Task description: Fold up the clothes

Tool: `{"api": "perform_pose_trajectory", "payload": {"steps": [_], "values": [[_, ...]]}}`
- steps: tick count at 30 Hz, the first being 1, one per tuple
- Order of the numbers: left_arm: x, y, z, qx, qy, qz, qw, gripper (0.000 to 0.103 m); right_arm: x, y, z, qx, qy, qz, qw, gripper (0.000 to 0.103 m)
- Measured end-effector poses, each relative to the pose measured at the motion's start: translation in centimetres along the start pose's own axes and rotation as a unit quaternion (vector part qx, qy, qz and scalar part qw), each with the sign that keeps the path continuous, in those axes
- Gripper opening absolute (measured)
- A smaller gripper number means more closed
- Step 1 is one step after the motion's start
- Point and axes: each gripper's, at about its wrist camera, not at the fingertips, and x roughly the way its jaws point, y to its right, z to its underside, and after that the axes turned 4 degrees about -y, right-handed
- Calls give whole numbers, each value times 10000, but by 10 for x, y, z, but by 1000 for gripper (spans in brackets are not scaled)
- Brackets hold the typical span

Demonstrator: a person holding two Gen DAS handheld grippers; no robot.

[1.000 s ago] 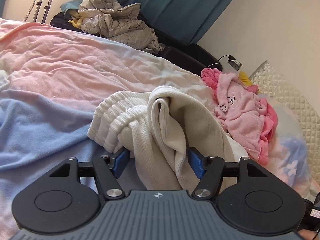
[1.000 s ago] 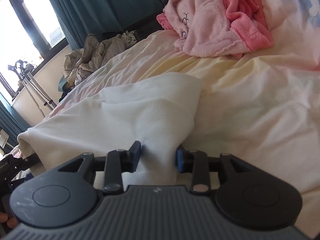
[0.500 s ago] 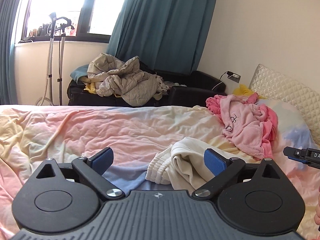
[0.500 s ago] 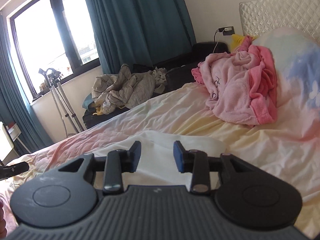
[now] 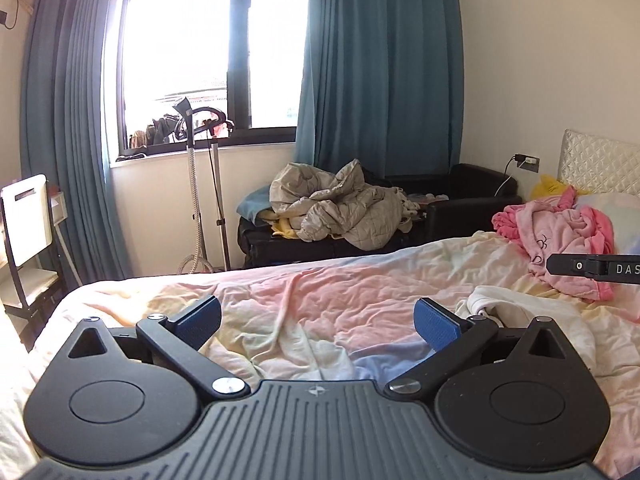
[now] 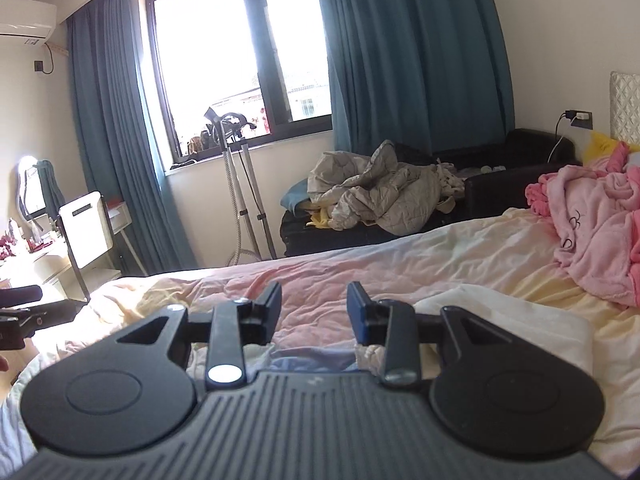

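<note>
Cream knit sweater [image 5: 516, 312], soft and floppy, lay bunched on the bed [image 5: 320, 300], best taken by its ribbed hem, as the left gripper [image 5: 318, 320] had just spread wide, the right gripper [image 6: 314, 312] narrow, both empty.

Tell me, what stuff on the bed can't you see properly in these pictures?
- Cream garment: in the left wrist view the left gripper, jaws just opened wide and empty, covers its near part; in the right wrist view the right gripper does.
- Pink fluffy garment: cut off by the right edge in the right wrist view.
- Right gripper in the left wrist view: only a tip shows at the right edge.
</note>
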Motion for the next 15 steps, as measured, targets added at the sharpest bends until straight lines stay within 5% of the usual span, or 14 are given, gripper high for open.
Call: {"api": "perform_pose_trajectory", "payload": {"steps": [10,15], "values": [[-18,-63,46,-268,16,-745,9969,103,42,-82,29,-421,118,-452,9980,40],[-11,-82,59,-685,24,-745,9949,103,61,-98,46,-650,87,-610,9960,45]]}}
